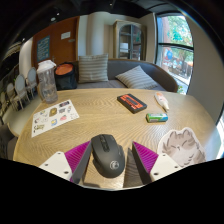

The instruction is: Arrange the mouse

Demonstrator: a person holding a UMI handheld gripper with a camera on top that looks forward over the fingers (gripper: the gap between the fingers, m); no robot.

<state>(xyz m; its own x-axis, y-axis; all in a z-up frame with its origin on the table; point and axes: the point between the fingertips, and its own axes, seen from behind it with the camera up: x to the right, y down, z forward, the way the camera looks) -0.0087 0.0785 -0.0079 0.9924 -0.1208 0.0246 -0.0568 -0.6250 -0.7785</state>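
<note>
A dark grey wireless mouse (107, 157) lies on the round wooden table (100, 112), right between my fingers at the near edge. My gripper (110, 152) is open around it. The left pink pad (76, 154) is against the mouse's left side. A thin strip of table shows between the mouse and the right pad (146, 154). The rear of the mouse is hidden below the fingers.
A cat-shaped grey mat (183, 145) lies to the right of the fingers. Beyond are a green packet (157, 117), a red-and-black box (131, 101), a white tube (163, 101), a sticker sheet (53, 117) and a clear pitcher (47, 82). A sofa (135, 75) stands behind the table.
</note>
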